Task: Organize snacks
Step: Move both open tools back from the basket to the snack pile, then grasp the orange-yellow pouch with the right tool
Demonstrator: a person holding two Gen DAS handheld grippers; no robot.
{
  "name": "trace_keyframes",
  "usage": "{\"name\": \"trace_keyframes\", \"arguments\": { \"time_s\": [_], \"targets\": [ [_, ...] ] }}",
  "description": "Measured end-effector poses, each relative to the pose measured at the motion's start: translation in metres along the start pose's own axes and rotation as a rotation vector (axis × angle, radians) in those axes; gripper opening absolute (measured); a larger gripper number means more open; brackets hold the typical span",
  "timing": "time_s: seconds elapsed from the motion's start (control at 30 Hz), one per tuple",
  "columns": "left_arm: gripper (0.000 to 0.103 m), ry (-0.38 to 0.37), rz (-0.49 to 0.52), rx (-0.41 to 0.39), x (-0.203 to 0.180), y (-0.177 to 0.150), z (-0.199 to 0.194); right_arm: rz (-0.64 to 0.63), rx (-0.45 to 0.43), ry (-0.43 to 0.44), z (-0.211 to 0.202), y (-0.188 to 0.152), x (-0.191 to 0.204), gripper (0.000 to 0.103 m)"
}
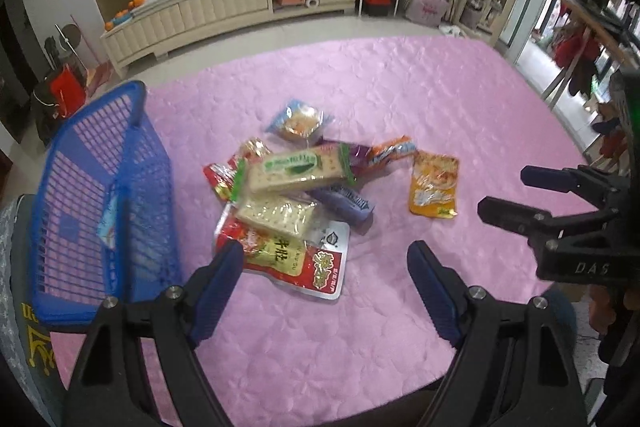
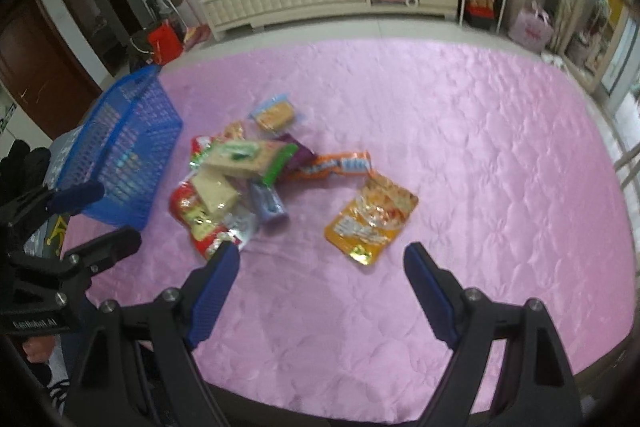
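A heap of snack packets is seen at the centre of the left wrist frame, lying on a pink quilted cover; a long green-labelled cracker pack is laid across the top, a red and silver pouch is spread at the near edge, and a clear-wrapped pastry is set just beyond the pile. An orange pouch is placed apart, to the right of the heap. A blue plastic basket is found at the left of the frame, just beside the pile, with a small packet seen through its mesh. The left gripper is held wide open over the near edge of the heap, nothing being gripped. In the right wrist frame the right gripper is likewise spread wide and empty, just short of the orange pouch. A cream cabinet is visible across the upper frame
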State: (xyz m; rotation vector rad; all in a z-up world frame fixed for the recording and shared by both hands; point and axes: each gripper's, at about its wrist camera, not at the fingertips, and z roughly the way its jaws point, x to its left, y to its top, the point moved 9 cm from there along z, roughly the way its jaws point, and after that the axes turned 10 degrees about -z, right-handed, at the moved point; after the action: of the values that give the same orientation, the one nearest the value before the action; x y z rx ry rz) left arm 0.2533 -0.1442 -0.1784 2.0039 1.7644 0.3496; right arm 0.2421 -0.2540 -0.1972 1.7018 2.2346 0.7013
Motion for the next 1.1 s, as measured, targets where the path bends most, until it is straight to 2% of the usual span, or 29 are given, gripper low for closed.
{"name": "trace_keyframes", "arguments": {
  "time_s": [0.17, 0.27, 0.47, 0.57, 0.67, 0.9, 1.0, 1.07, 1.1],
  "targets": [
    [0.082, -0.025, -0.051, 0.088, -0.005, -0.008, 0.048, 0.095, 0.073, 0.021, 0.038, -0.011, -0.024, 0.087],
    [0.082, -0.012, -0.056, 0.103, -0.005, -0.006, 0.065, 0.171, 0.133, 0.03, 0.062, -0.015, -0.036, 0.087],
    [0.082, 0.004, -0.097, 0.142, 0.006, 0.006, 0.098, 0.271, 0.206, -0.006, 0.091, -0.006, -0.054, 0.087],
    [0.082, -0.01, -0.115, 0.148, 0.012, 0.012, 0.103, 0.332, 0.274, -0.068, 0.105, -0.005, -0.067, 0.087],
    [0.082, -0.015, -0.112, 0.153, 0.018, 0.014, 0.106, 0.364, 0.305, -0.071, 0.113, -0.002, -0.069, 0.087],
    [0.082, -0.029, -0.107, 0.159, 0.024, 0.012, 0.105, 0.344, 0.34, -0.159, 0.122, 0.005, -0.066, 0.088],
    [0.082, -0.027, -0.1, 0.172, 0.027, 0.006, 0.107, 0.242, 0.348, -0.232, 0.126, 0.007, -0.054, 0.087],
    [0.082, -0.02, -0.091, 0.178, 0.031, -0.003, 0.105, 0.24, 0.337, -0.24, 0.124, 0.007, -0.049, 0.083],
    [0.082, -0.02, -0.091, 0.177, 0.032, -0.006, 0.104, 0.223, 0.336, -0.235, 0.123, 0.009, -0.046, 0.075]
  ]
}}
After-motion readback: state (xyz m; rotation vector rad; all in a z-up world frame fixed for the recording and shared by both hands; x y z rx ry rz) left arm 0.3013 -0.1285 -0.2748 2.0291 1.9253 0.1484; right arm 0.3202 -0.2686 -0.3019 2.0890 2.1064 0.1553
